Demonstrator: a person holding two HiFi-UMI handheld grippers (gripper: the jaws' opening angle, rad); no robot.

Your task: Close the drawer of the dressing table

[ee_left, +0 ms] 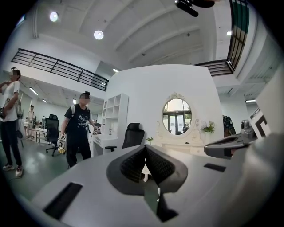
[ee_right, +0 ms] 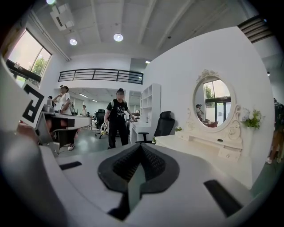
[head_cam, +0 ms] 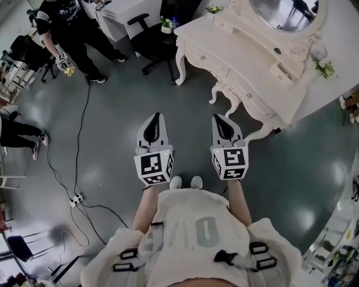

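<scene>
Cream-white dressing table [head_cam: 235,61] stands at 1 o'clock in the head view, well apart from both tools; its oval mirror [head_cam: 286,11] sits at the far upper edge; a small drawer [head_cam: 282,72] in the low tier under the mirror appears to stand out slightly from its slot. In the right gripper view the same drawer [ee_right: 230,154] lies at 3 o'clock, with a dark knob on its front.

Left hand-held gripper [head_cam: 156,116] sits just left of centre, held about level; its jaws are pressed together with nothing between them, as the left gripper view [ee_left: 145,150] confirms.

Right hand-held gripper [head_cam: 220,117] sits just right of centre, beside the left one but not touching it; its jaws are likewise fully together and empty [ee_right: 140,148], and its tips are the nearer to the table's curved legs.

Grey floor [head_cam: 112,123] carries a black cable [head_cam: 78,140] at 9 o'clock; a person in black [head_cam: 67,28] stands at 10 o'clock; a black office chair [head_cam: 147,39] stands between 11 and 12 o'clock.
</scene>
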